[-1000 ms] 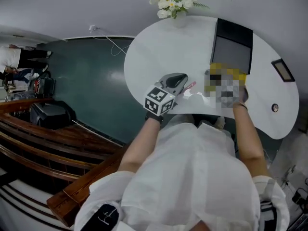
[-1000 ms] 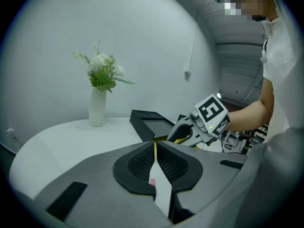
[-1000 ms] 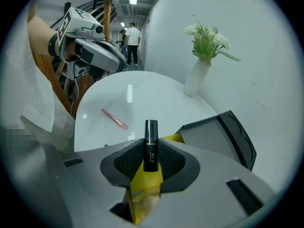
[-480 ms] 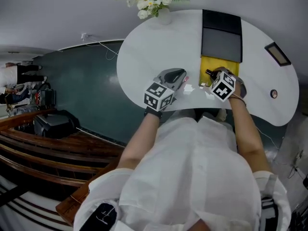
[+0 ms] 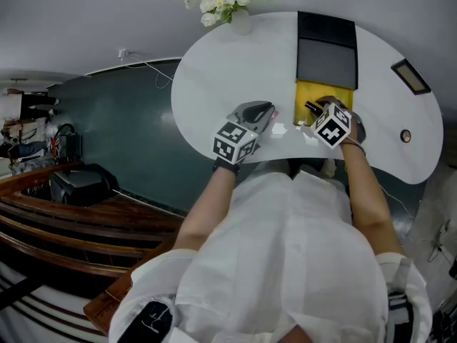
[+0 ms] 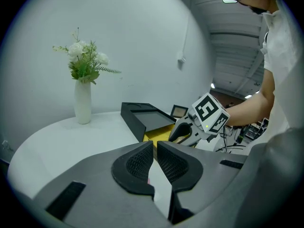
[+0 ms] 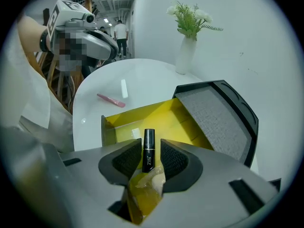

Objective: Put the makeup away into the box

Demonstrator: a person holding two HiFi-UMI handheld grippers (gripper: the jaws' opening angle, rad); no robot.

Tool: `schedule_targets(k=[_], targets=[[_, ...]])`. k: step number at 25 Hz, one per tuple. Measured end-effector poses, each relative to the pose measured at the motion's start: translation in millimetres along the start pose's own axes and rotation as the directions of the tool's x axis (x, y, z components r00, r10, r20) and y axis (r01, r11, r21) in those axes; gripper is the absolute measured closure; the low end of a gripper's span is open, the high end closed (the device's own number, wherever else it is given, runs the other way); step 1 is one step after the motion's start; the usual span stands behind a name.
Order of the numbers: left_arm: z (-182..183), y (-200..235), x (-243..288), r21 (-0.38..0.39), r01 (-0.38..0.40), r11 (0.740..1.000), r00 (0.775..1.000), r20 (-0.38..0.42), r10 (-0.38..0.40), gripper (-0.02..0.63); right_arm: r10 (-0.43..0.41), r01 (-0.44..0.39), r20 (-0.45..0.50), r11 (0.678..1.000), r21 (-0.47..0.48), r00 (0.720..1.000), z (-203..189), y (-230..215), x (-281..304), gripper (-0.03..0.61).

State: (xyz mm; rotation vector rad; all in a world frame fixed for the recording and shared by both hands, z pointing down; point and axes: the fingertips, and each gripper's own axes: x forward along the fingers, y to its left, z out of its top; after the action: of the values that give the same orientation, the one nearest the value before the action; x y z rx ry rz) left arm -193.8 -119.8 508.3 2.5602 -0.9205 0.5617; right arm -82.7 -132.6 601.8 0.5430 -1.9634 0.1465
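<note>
Above the yellow box (image 7: 166,115), 1 lipstick (image 7: 148,137) sits between the right claw's (image 7: 149,147) just-opened jaws.

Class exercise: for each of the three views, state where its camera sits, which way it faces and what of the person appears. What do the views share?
Head view: on the person's head, looking steeply down at the white table; shirt and both forearms show.
Left gripper view: on the left gripper, facing across the table; the person's right forearm shows.
Right gripper view: on the right gripper, jaws just opening around a black lipstick, looking into the yellow box; left arm shows.
Shared: yellow box, flower vase.
</note>
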Motion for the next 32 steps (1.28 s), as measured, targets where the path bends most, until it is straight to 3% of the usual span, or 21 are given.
schedule_targets(k=[6,14,24,32], targets=[[-9,1,3,0.013,-0.006,1.000,0.999,-0.034,0.006,0.588,-0.024,0.023,0.057,0.999,0.026,0.998,11,-5,-14,0.469],[-43,4,16,0.025,0.001,1.000,0.985,-0.170,0.003,0.548,-0.051,0.045,0.094,0.997,0.058,0.994,12,-8,-27,0.469],[-97,14,31,0.111,0.007,0.994,0.914,-0.404,0.039,0.499,-0.075,0.064,0.112,0.993,0.102,0.991,6,-13,-38,0.469],[-120,14,41,0.144,0.027,0.989,0.857,-0.513,0.052,0.499,-0.091,0.077,0.118,0.990,0.118,0.989,0,-18,-43,0.469]])
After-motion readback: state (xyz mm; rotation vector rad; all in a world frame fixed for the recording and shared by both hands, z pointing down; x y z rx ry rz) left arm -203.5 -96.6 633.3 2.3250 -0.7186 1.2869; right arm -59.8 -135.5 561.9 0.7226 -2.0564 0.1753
